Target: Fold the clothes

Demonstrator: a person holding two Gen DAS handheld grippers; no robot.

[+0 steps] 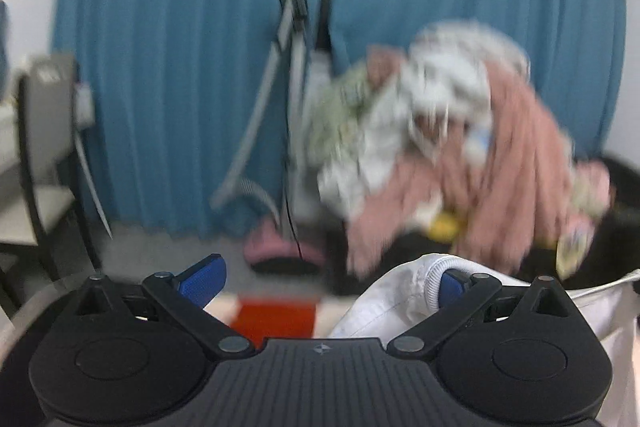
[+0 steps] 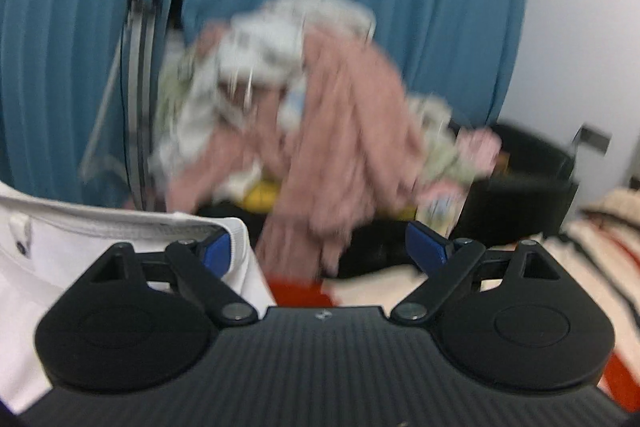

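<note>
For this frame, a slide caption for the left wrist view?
Open left gripper beside a white garment, facing a clothes pile.

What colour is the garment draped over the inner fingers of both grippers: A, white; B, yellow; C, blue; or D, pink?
A: the white garment lies over the left gripper's right finger and the right gripper's left finger, both jaws wide apart.

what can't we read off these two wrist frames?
- Clothes pile: motion blur in both views; single garments can't be separated.
- White garment: cut off by the left-view lower edge and hidden behind the left gripper; type unclear.
- Same white garment in the right view: drapes over one of the fingers of the right gripper; contact unclear.
- Black bin: contents hidden by the pile.
</note>
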